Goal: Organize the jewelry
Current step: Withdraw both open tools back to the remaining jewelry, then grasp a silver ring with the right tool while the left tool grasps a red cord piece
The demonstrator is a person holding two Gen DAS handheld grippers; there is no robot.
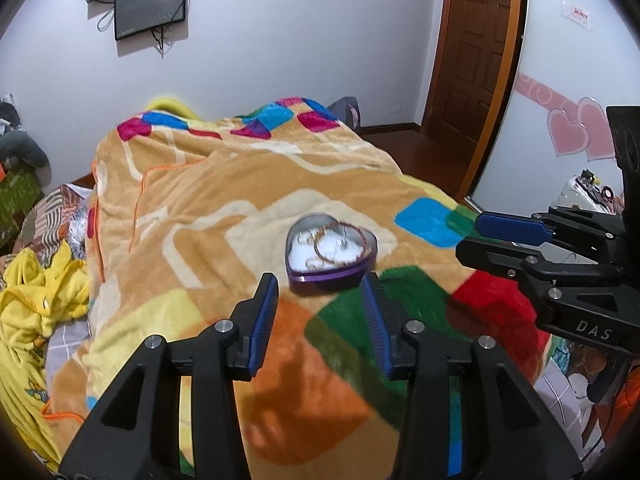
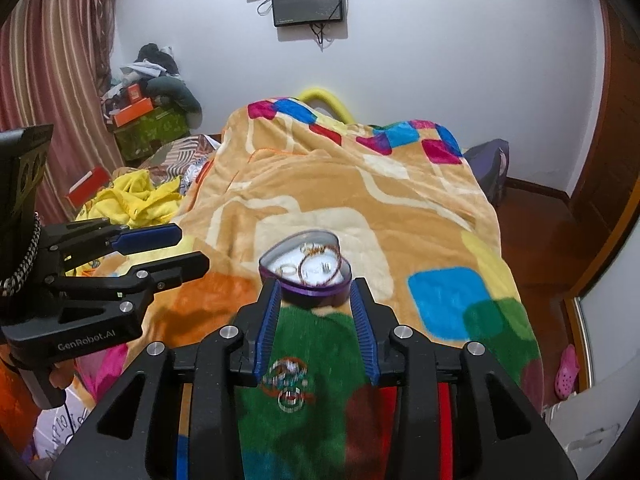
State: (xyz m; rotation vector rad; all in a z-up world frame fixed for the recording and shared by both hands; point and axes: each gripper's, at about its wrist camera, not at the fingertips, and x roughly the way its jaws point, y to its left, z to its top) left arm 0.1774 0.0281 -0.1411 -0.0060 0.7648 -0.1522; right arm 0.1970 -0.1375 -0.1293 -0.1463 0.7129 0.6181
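Note:
A purple heart-shaped tin [image 1: 332, 254] lies lidless on the patterned blanket [image 1: 224, 184]. Inside it, on a white lining, are a copper-coloured bangle [image 1: 340, 244] and small rings. My left gripper [image 1: 319, 282] hovers just short of the tin, open, with nothing between its blue pads. My right gripper [image 1: 470, 236] comes in from the right, also open and empty. In the right wrist view the tin [image 2: 306, 270] sits just beyond the right gripper [image 2: 316, 286]. A small blurred heap of loose jewelry [image 2: 289, 384] lies on the green patch below the gap between its fingers. The left gripper [image 2: 192, 247] is at the left.
Yellow clothes [image 1: 36, 300] lie heaped left of the bed, and boxes and clutter [image 2: 148, 120] are stacked by a striped curtain [image 2: 48, 60]. A wooden door [image 1: 476, 40] and bare floor lie to the right. Two screens [image 2: 308, 0] hang on the far wall.

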